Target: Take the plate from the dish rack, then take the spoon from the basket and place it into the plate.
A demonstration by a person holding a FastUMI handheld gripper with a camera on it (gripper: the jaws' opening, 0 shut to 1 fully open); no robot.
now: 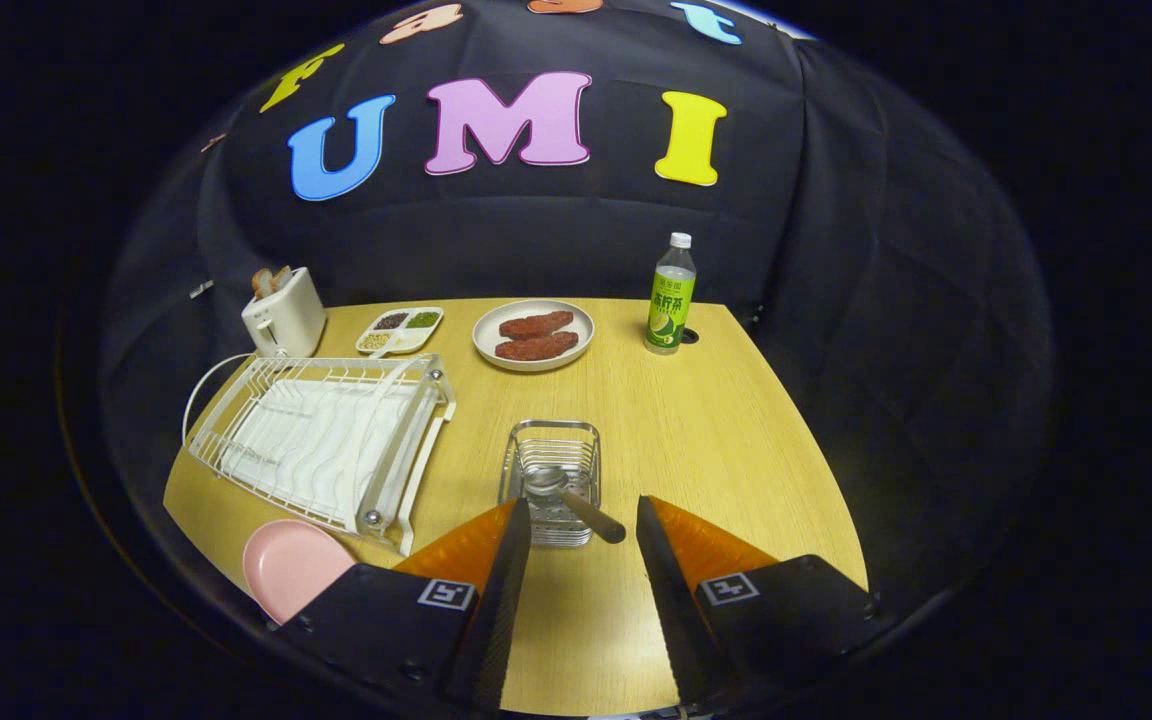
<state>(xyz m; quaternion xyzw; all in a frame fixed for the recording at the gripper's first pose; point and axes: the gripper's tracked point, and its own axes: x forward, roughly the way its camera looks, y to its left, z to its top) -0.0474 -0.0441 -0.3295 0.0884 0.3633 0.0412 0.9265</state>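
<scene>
A pink plate (288, 566) lies flat on the wooden table (726, 450), just in front of the white dish rack (321, 440) and left of my left finger. A metal wire basket (551, 480) stands just ahead of my fingers. In it lies a spoon (566, 495), its bowl in the basket and its wooden handle sticking out over the near rim toward me. My gripper (581, 530) is open, with nothing between its fingers, and the handle's tip sits in the gap just beyond the fingertips.
At the back stand a white toaster (283, 312) with bread, a divided tray of seeds (399, 330), a white plate with two reddish patties (533, 335) and a green-labelled bottle (671, 297). A white cord (201, 385) curls left of the rack.
</scene>
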